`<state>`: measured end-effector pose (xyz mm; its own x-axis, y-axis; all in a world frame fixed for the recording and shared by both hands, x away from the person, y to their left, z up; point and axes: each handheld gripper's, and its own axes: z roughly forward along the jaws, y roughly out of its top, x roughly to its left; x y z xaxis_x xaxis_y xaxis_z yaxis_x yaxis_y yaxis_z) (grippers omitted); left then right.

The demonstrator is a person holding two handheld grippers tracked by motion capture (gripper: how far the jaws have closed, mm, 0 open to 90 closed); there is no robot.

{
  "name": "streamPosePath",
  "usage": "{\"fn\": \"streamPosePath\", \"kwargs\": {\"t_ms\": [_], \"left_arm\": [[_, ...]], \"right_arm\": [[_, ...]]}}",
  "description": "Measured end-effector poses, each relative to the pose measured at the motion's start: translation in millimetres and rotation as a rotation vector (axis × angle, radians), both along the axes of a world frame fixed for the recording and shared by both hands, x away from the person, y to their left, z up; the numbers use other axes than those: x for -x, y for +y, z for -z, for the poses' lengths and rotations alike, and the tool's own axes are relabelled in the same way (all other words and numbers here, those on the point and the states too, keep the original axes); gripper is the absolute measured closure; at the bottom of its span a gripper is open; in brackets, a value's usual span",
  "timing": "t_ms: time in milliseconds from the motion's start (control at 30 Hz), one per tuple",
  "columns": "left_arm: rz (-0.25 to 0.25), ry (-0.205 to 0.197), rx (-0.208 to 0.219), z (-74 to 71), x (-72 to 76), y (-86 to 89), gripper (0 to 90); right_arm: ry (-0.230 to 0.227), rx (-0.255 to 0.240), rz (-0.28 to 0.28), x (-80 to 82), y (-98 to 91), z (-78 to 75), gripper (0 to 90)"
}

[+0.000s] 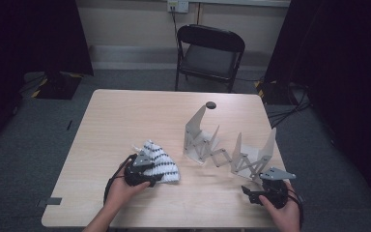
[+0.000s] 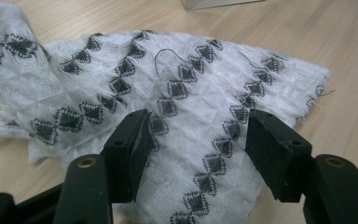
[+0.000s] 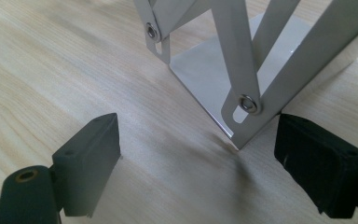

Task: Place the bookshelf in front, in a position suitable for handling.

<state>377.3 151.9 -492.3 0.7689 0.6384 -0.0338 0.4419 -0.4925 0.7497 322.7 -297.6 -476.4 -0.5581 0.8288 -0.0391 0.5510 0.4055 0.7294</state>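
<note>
The white knitted cloth with rows of dark diamond motifs (image 1: 158, 162) lies crumpled on the near left part of the pale wooden worktop (image 1: 125, 116), bunched into a soft mound with one loose black thread curling across its top. The left gripper (image 2: 196, 140) sits right at its near edge, and its black fingers (image 2: 133, 149) stand apart with the cloth spread between and beneath them; the pads do not look pressed into the fabric, so I would call them open around it, not clamped. The cloth runs away from those fingers toward the far side, its longer stretch lying roughly left to right across the gripper's line, so a pinch here would take a fold near the edge.

The left hand (image 1: 121, 191) is plainly the nearer one. The right gripper (image 1: 265, 191) rests well apart at the near right, fingers (image 3: 88, 158) spread wide over bare wood, just short of the corner of the grey metal folding rack with riveted scissor struts (image 1: 232, 150), touching nothing.

A black folding chair (image 1: 210, 55) stands beyond the far edge, and a small dark round disc (image 1: 211, 105) lies near it. I can read no writing, brand or label anywhere.
</note>
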Motion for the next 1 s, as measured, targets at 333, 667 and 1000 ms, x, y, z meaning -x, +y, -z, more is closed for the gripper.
{"fn": "streamPosePath", "kwargs": {"t_ms": [333, 667, 1000], "left_arm": [[-0.003, 0.001, -0.003, -0.4, 0.0, -0.6, 39.6], [0.003, 0.016, 0.022, -6.3, 1.1, -3.4, 38.8], [-0.063, -0.012, 0.019, -8.3, -13.3, 11.6, 36.0]], "right_arm": [[0.013, 0.033, -0.029, 0.2, 13.9, 3.1, 13.6], [0.035, 0.042, -0.069, 0.8, 20.2, 8.9, 14.2], [0.052, -0.012, -0.031, 1.8, 0.8, 18.6, 14.0]]}}
